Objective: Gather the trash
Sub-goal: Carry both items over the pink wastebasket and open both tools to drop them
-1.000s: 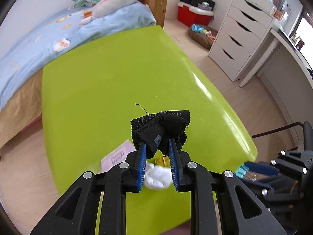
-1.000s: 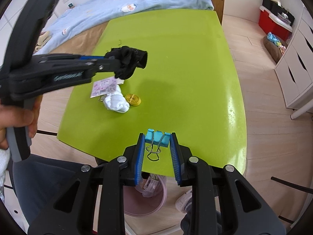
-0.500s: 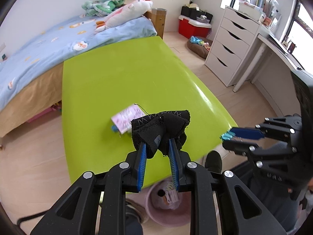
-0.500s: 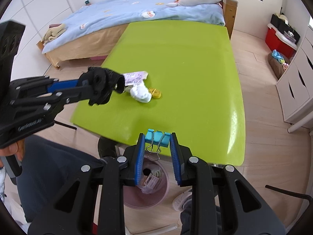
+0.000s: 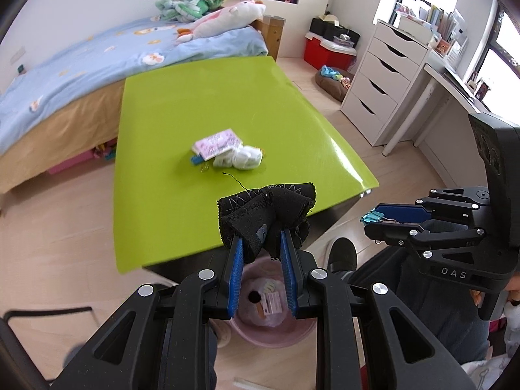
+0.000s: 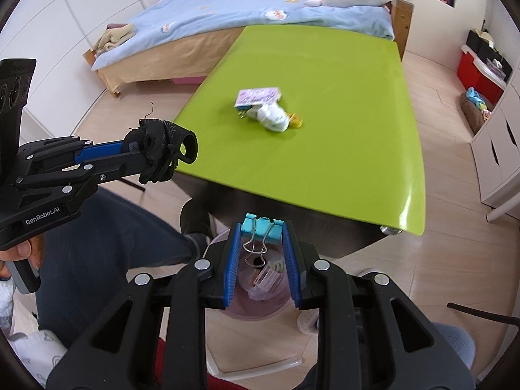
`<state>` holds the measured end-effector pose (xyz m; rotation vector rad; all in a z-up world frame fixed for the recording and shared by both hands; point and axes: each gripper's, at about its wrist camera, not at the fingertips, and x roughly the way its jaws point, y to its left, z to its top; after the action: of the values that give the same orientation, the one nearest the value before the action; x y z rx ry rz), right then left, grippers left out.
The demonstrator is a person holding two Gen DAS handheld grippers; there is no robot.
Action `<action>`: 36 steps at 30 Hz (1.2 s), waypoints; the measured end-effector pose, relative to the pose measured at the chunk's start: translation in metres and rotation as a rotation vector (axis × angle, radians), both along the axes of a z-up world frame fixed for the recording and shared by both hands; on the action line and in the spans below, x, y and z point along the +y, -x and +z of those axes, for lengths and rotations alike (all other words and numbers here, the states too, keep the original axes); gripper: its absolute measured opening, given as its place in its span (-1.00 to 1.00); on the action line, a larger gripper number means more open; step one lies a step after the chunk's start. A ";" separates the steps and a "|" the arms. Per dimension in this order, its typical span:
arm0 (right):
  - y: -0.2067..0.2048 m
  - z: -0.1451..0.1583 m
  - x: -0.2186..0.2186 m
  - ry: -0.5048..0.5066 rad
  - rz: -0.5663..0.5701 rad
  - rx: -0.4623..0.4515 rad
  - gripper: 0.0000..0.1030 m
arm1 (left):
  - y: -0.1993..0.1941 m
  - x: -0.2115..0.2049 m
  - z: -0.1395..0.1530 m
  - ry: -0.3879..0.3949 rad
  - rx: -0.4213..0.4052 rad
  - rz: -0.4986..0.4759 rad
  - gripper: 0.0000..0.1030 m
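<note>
My left gripper point(image 5: 261, 240) is shut on a crumpled black cloth point(image 5: 266, 208) and holds it in the air above a pink trash bin point(image 5: 276, 334) on the floor. My right gripper point(image 6: 261, 237) is shut on a teal binder clip point(image 6: 260, 229), also above the bin point(image 6: 260, 302). On the green table point(image 5: 195, 104) lie a pink card point(image 5: 216, 139), a white wad point(image 5: 242, 159) and, in the right wrist view, a small yellow piece point(image 6: 294, 120). The left gripper with the cloth point(image 6: 162, 149) shows at the left of the right wrist view.
The bin holds some scraps. The person's legs and a shoe point(image 5: 341, 253) are beside it. A bed point(image 5: 81, 65) stands behind the table, white drawers point(image 5: 380, 81) to the right, and a black chair leg point(image 5: 39, 312) at the lower left.
Both grippers have pulled back from the table and now hang past its near edge over the pink bin. Each keeps its hold on its item.
</note>
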<state>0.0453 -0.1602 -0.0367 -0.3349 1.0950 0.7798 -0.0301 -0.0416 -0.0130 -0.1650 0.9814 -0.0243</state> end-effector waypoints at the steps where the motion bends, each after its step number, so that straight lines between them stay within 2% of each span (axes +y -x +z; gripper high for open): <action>1: 0.004 -0.003 0.001 0.002 0.008 0.007 -0.50 | 0.005 0.001 -0.002 0.004 0.002 0.007 -0.58; 11: 0.019 -0.021 0.012 0.008 0.059 0.059 -0.44 | 0.034 0.011 -0.016 0.030 0.029 0.051 -0.57; 12: 0.018 -0.022 0.012 0.012 0.059 0.059 -0.15 | 0.035 0.011 -0.016 0.030 0.030 0.053 -0.57; 13: 0.017 -0.023 0.013 0.016 0.054 0.054 0.04 | 0.036 0.011 -0.017 0.032 0.030 0.054 -0.58; 14: 0.016 -0.023 0.012 0.010 0.044 0.052 0.39 | 0.036 0.012 -0.017 0.032 0.030 0.055 -0.58; 15: 0.015 -0.023 0.011 0.005 0.039 0.055 0.54 | 0.036 0.012 -0.017 0.032 0.030 0.055 -0.58; 17: 0.013 -0.024 0.008 0.010 0.022 0.055 0.69 | 0.035 0.012 -0.017 0.033 0.031 0.053 -0.58; 23: 0.006 -0.020 -0.004 0.002 -0.027 0.044 0.80 | 0.035 0.007 -0.020 0.039 0.037 0.033 -0.57; 32: 0.004 -0.008 -0.022 -0.005 -0.089 0.001 0.84 | 0.032 -0.012 -0.026 0.042 0.057 -0.039 -0.57; 34: 0.002 -0.005 -0.027 -0.009 -0.106 -0.005 0.84 | 0.031 -0.016 -0.026 0.043 0.057 -0.051 -0.49; 36: 0.001 -0.002 -0.031 -0.016 -0.119 -0.008 0.86 | 0.029 -0.019 -0.026 0.058 0.054 -0.058 -0.25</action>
<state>0.0442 -0.1916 -0.0388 -0.2572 1.0903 0.6808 -0.0595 -0.0602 -0.0390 -0.1907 1.0396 -0.1021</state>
